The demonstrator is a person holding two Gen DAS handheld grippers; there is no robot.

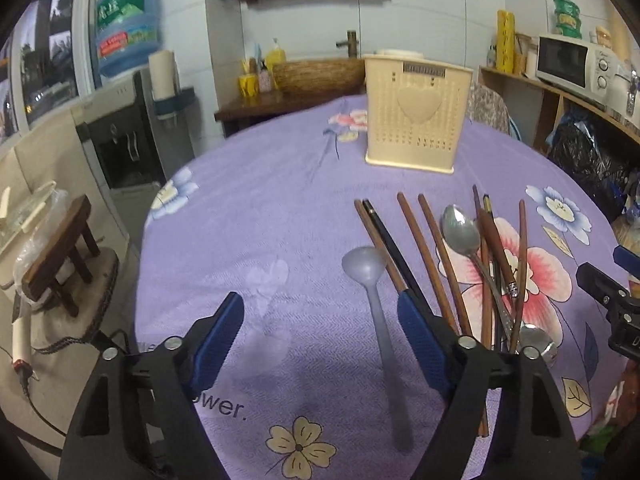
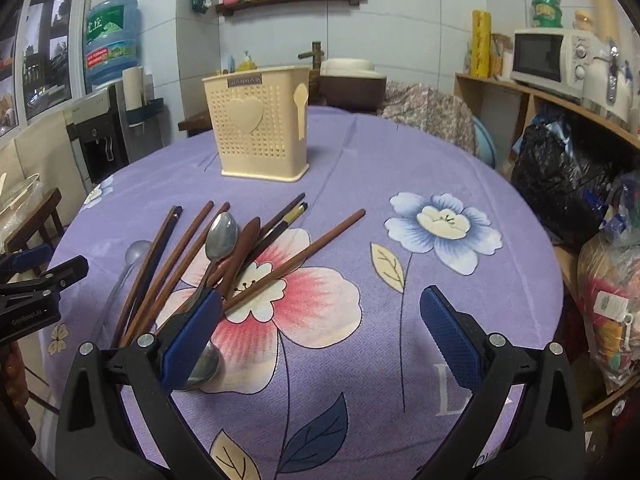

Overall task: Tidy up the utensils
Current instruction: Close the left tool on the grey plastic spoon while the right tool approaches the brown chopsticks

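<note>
Left gripper (image 1: 320,344): its jaws are standing apart over the near part of the counter, gripping nothing; the translucent plastic spoon (image 1: 380,320) is lying on the cloth between them, and no pad is pressing on it as far as the left wrist view shows.
Right gripper (image 2: 322,336): its jaws are standing wide apart and released, nothing between them but the flowered cloth; its left pad is sitting just in front of the utensil pile.
Utensil pile: wooden chopsticks (image 1: 440,256), a metal spoon (image 1: 460,232), a dark wooden-handled piece (image 2: 244,244) and a black chopstick (image 1: 394,248) are lying loose and crossed over one another on the pink flower, toward the near side of the counter.
Second metal spoon (image 2: 204,364): its bowl is showing at the near end of the pile, partly hidden behind the right gripper's pad.
Holder (image 1: 416,112): the cream perforated utensil holder is standing upright toward the far edge of the counter (image 2: 360,168), well apart from the pile; its inside is not visible, and nothing is sticking up above its rim.
Done so far: judging by this, nothing is sorted yet.
Left to do: seemingly everything, each chopstick and spoon picked up and dropped into the holder.
Step in hand: the left gripper is likely lining up on the plastic spoon.
</note>
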